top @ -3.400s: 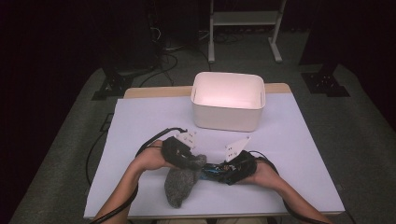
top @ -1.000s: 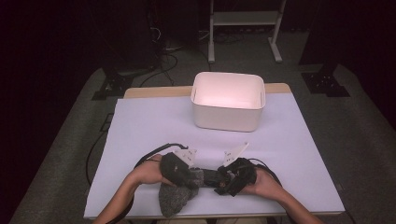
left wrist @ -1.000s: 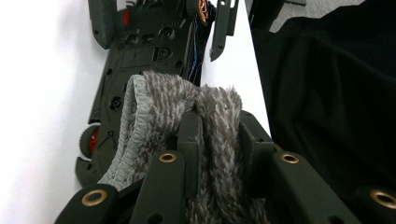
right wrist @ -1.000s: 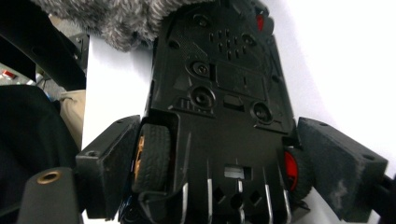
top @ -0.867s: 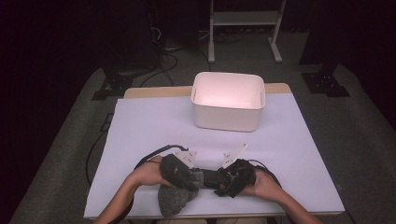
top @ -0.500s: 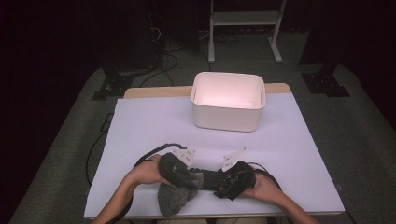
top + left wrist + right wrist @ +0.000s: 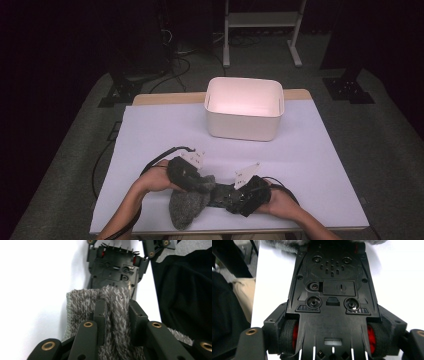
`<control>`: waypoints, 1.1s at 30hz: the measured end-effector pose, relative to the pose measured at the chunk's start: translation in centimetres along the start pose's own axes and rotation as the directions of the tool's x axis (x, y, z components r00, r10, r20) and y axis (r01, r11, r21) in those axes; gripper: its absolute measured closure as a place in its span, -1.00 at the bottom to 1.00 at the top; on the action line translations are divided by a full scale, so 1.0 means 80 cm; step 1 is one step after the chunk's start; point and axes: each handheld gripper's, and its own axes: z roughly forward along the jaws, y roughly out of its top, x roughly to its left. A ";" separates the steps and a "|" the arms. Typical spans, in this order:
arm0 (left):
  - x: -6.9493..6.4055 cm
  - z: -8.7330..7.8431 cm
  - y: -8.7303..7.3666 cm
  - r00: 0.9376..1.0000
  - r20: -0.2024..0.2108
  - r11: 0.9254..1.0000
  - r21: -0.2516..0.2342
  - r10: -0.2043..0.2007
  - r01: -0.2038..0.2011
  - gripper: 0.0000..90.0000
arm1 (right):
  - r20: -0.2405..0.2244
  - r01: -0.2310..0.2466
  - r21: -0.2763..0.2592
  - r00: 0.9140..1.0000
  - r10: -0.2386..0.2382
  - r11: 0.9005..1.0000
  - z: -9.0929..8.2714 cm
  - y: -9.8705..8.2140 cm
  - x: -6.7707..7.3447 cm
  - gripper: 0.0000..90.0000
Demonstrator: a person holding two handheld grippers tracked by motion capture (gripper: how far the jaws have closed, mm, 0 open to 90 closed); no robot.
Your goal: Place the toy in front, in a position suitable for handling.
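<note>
A grey furry cloth (image 7: pixel 186 209) lies bunched near the table's front edge, and my left gripper (image 7: pixel 202 184) is shut on a fold of it. In the left gripper view the fingers (image 7: pixel 100 312) pinch the cloth (image 7: pixel 117 296), with the underside of a black toy car (image 7: pixel 112 272) just beyond. My right gripper (image 7: pixel 235 200) has the toy car (image 7: pixel 224 195) across its jaws. In the right gripper view the car (image 7: pixel 332 285) is belly-up, and the pads press on its red-hubbed rear wheels. These jaws have just been closing on the car.
A white bin (image 7: pixel 245 107) stands at the back middle of the white-covered table (image 7: pixel 160 130). The person's forearms come in over the front edge, and cables trail left from the left gripper. The person's dark clothing (image 7: pixel 185 290) is close beyond the edge.
Since the earliest frame both hands, with cloth and car, have drawn slightly toward the front edge. Over the last second they stay almost still.
</note>
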 end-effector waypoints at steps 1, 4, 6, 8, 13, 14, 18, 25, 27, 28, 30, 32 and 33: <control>0.001 -0.002 -0.001 1.000 -0.004 1.000 -0.005 -0.005 0.005 0.60 | 0.004 0.025 0.010 1.000 -0.025 1.000 0.000 0.001 0.000 -0.46; 0.005 -0.010 -0.002 1.000 -0.020 1.000 -0.009 -0.015 0.015 0.60 | -0.004 0.081 0.029 0.997 -0.081 0.996 -0.001 0.006 -0.002 -0.46; 0.007 -0.015 0.000 0.999 -0.030 1.000 -0.014 -0.015 0.014 0.60 | -0.001 0.102 0.039 0.995 -0.102 0.994 -0.002 0.010 -0.006 -0.46; 0.007 -0.017 0.003 0.999 -0.038 1.000 -0.026 -0.011 0.010 0.60 | 0.008 0.102 0.040 0.995 -0.102 0.994 -0.003 0.015 -0.013 -0.46; 0.011 -0.001 0.012 0.999 -0.038 0.999 -0.036 0.014 -0.015 0.60 | -0.042 0.023 0.003 0.999 -0.023 1.000 -0.001 0.009 -0.027 -0.47; 0.011 0.005 0.013 0.999 -0.036 0.999 -0.030 0.021 -0.022 0.60 | -0.044 0.018 -0.003 0.999 -0.018 1.000 0.000 0.007 -0.028 -0.47; 0.011 0.024 0.020 0.999 -0.020 0.999 -0.021 0.040 -0.040 0.59 | -0.035 -0.004 -0.017 0.999 0.004 1.000 0.000 0.000 -0.027 -0.52; 0.007 0.028 0.022 0.998 -0.054 0.999 -0.011 0.036 -0.037 0.01 | -0.010 -0.026 -0.023 1.000 0.025 0.999 -0.011 -0.010 -0.023 -0.57; 0.003 0.025 0.020 0.998 -0.055 0.999 -0.004 0.038 -0.038 -0.13 | -0.007 -0.027 -0.023 1.000 0.027 0.999 -0.013 -0.014 -0.022 -0.57; 0.001 0.024 0.018 0.998 -0.058 0.999 0.004 0.037 -0.037 -0.21 | -0.005 -0.026 -0.021 1.000 0.026 0.999 -0.014 -0.016 -0.022 -0.57; -0.001 0.018 0.011 0.998 -0.066 1.000 0.007 0.021 -0.021 -0.26 | -0.002 -0.037 -0.026 0.999 0.037 0.999 -0.016 -0.019 -0.023 -0.56; -0.003 0.015 0.005 0.998 -0.069 1.000 0.022 0.013 -0.011 -0.31 | -0.002 -0.042 -0.028 0.999 0.042 0.999 -0.017 -0.021 -0.024 -0.56; -0.004 0.015 0.003 0.997 -0.072 1.000 0.020 0.004 -0.003 -0.32 | -0.001 -0.043 -0.030 0.999 0.043 0.999 -0.017 -0.021 -0.024 -0.56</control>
